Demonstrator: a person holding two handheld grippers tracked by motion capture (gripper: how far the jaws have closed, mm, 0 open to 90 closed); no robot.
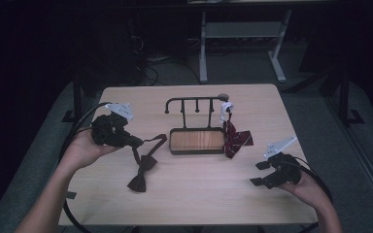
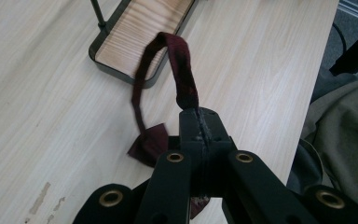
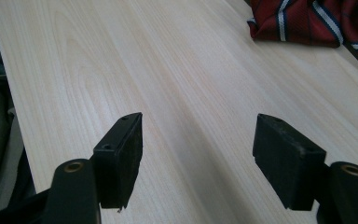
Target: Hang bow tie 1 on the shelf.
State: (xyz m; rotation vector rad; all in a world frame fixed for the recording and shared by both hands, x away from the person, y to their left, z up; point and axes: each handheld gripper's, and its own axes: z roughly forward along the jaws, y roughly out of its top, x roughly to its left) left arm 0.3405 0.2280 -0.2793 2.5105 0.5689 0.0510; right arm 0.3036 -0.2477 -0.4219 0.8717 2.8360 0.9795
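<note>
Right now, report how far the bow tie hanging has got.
Done: the striped bow tie hangs from the rack. In hand: the left gripper is shut on the dark bow tie by its strap. Left: hooking it onto the rack. The right gripper is open and holds nothing.

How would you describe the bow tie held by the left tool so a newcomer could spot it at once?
Start at the hook rack with its wooden tray mid-table. Left of the tray lies a plain dark maroon bow tie, its strap loop pinched in the left tool. The tie right of the tray is striped instead.
</note>
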